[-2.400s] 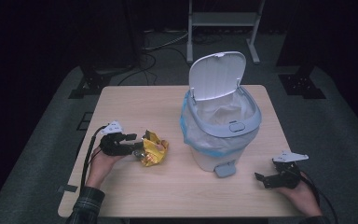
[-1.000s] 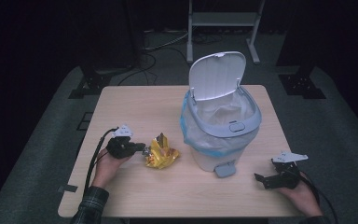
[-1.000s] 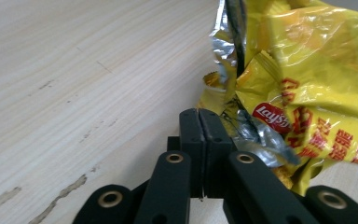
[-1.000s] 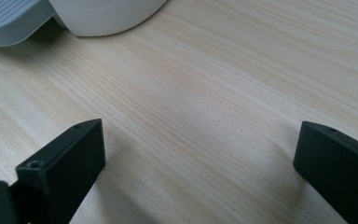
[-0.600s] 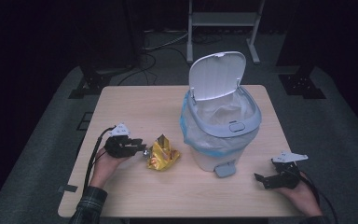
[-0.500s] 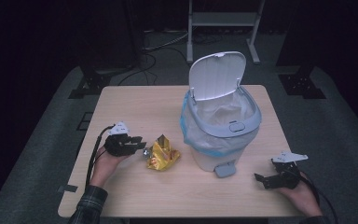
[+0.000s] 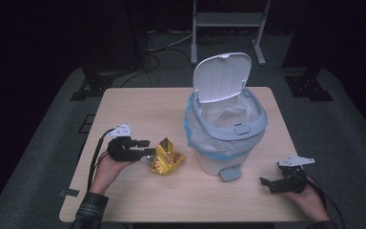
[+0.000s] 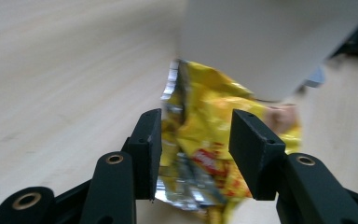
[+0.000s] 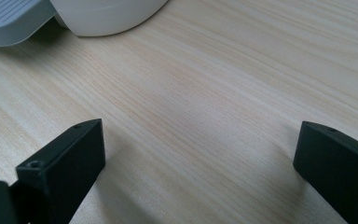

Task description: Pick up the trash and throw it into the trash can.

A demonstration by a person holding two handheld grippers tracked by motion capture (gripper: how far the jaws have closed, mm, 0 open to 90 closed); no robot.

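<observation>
Two tongs sit low over the table (image 7: 138,107) in the high view: the left tongs (image 7: 147,147) at the crumpled yellow snack bag (image 7: 167,157), which lies just left of the open-lidded bin (image 7: 226,129); the right tongs (image 7: 268,183) rest well apart, right of the bin's pedal. In the left gripper view, the left tongs (image 8: 196,154) have just been opening, jaws partly apart with the bag (image 8: 209,126) between them, pads not pressing. In the right gripper view, the right tongs (image 9: 198,161) gape wide over bare wood.
</observation>
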